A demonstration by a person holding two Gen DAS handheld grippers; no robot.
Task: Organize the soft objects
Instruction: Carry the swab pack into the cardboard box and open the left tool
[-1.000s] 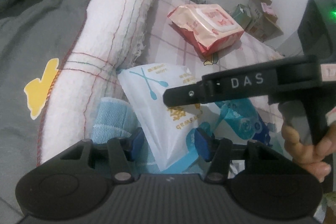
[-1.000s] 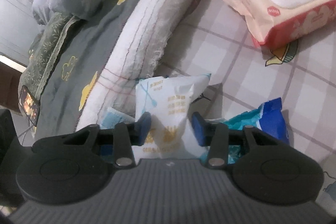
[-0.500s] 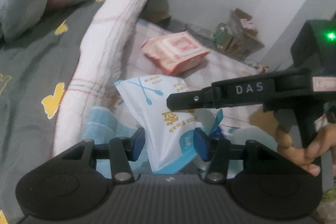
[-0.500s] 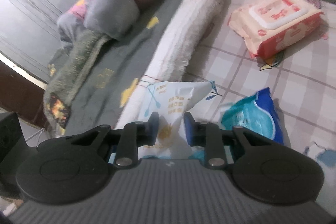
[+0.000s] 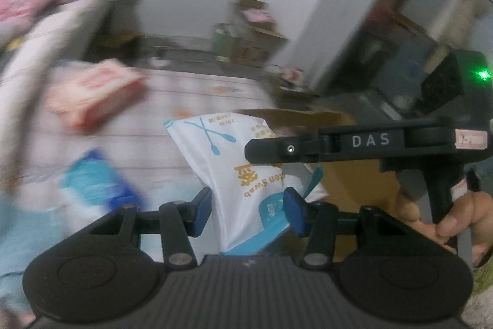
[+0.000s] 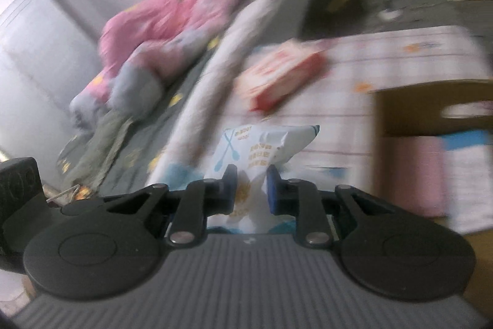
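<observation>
A white cotton swab bag (image 5: 228,162) with blue print hangs in the air, held from both sides. My left gripper (image 5: 249,213) is shut on its lower part, with a blue pad against each side. My right gripper (image 6: 252,190) pinches the same bag (image 6: 265,147); its jaws are closing and the pads press into the plastic. In the left wrist view the right gripper's finger (image 5: 308,148) reaches in from the right across the bag, with a person's hand (image 5: 446,224) on its handle.
An open cardboard box (image 5: 348,184) stands just right of the bag; the right wrist view shows pink and blue packs inside the box (image 6: 431,113). On the checked sheet (image 5: 185,100) lie a red wipes pack (image 5: 95,94) and a blue pack (image 5: 98,184). A pink quilt (image 6: 172,17) lies on the bed at the left.
Both grippers have risen and swung right with the bag, lifting it off the sheet. The right gripper's jaws have narrowed on it. The cardboard box has come into view.
</observation>
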